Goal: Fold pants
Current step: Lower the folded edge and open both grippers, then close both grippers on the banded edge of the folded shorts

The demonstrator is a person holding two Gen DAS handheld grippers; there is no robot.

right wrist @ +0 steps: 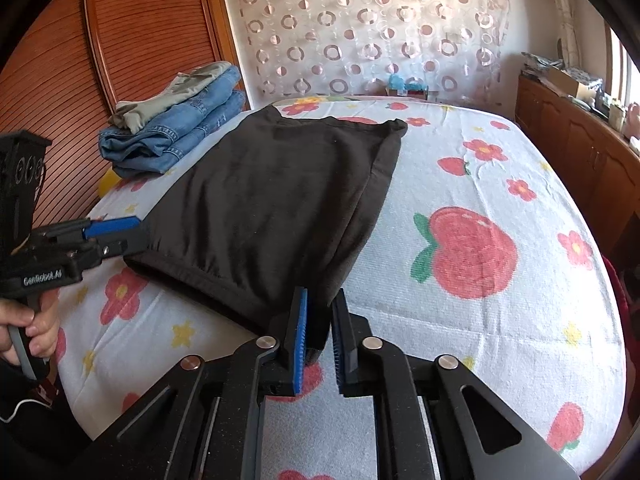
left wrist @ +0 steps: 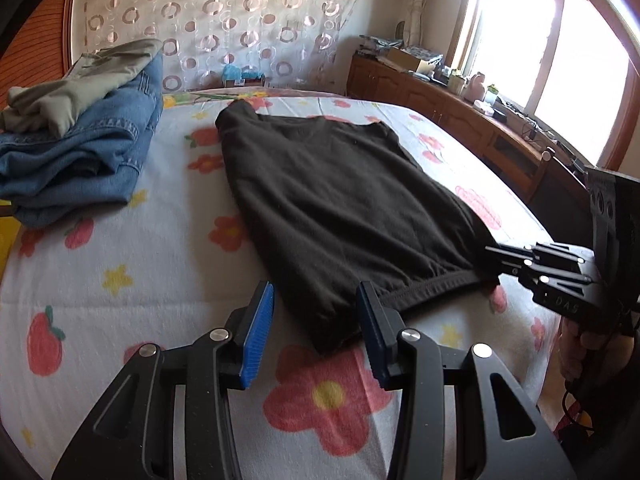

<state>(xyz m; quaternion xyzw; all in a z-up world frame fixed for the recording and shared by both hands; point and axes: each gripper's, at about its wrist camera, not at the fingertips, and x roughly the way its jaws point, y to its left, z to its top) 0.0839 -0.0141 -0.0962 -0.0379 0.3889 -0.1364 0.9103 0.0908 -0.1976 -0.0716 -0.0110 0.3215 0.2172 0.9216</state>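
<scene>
Dark brown pants (left wrist: 332, 208) lie flat on the flowered bed sheet (left wrist: 120, 280), waistband toward me. My left gripper (left wrist: 316, 332) is open, its blue pads (left wrist: 256, 336) on either side of the near left waistband corner. My right gripper (right wrist: 320, 336) has its pads narrowly apart around the near right waistband corner of the pants (right wrist: 272, 200); cloth sits between them. The right gripper also shows in the left wrist view (left wrist: 496, 256) at that corner. The left gripper shows in the right wrist view (right wrist: 132, 236) at the left corner.
A stack of folded blue jeans (left wrist: 80, 160) with a beige garment (left wrist: 80, 84) on top sits at the bed's far left. A wooden cabinet (left wrist: 440, 112) with clutter runs along the right under a window. A wooden wardrobe (right wrist: 120, 60) stands at left.
</scene>
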